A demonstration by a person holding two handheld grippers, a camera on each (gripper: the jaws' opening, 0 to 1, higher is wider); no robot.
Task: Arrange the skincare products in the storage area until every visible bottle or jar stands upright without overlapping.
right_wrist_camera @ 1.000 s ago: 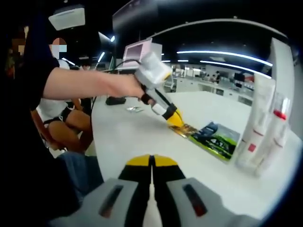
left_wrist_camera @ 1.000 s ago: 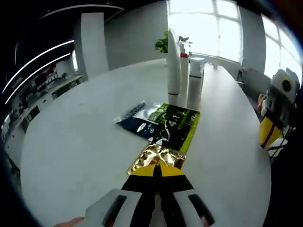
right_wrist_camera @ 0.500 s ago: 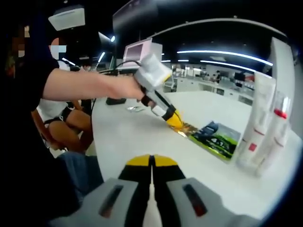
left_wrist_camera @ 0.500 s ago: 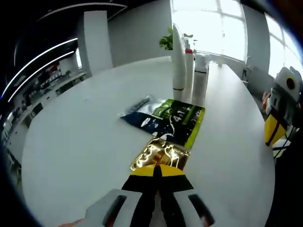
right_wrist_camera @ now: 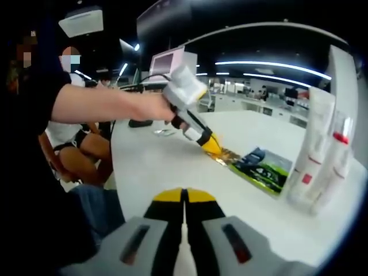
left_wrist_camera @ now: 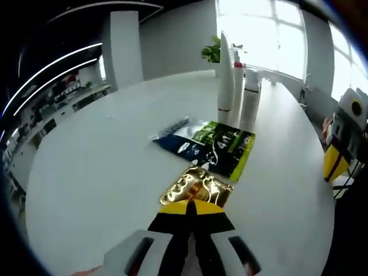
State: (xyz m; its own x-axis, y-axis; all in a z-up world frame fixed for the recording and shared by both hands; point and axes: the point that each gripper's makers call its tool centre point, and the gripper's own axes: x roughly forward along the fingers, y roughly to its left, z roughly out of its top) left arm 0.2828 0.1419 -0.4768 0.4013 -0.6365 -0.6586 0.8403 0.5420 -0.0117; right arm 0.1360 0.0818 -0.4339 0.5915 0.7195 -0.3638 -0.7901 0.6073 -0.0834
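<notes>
Left gripper (left_wrist_camera: 192, 208): jaws together, tips at the gold sachet (left_wrist_camera: 198, 187), which lies flat at 12 o'clock, long axis toward the upright tubes (left_wrist_camera: 234, 87). Right gripper (right_wrist_camera: 185, 198): jaws together, well apart, tubes at its 2 o'clock; left is nearer.

A broad white table (left_wrist_camera: 98, 167) filled the lower half of the left gripper view. Behind it, at upper right, bright windows (left_wrist_camera: 270, 31) glared beside a green plant (left_wrist_camera: 211, 53), with a white pillar (left_wrist_camera: 125, 46) at upper left. In the right gripper view, long ceiling light strips (right_wrist_camera: 270, 64) ran across the upper right, above distant counters (right_wrist_camera: 253, 103), and a monitor (right_wrist_camera: 164, 62) stood at upper centre.
</notes>
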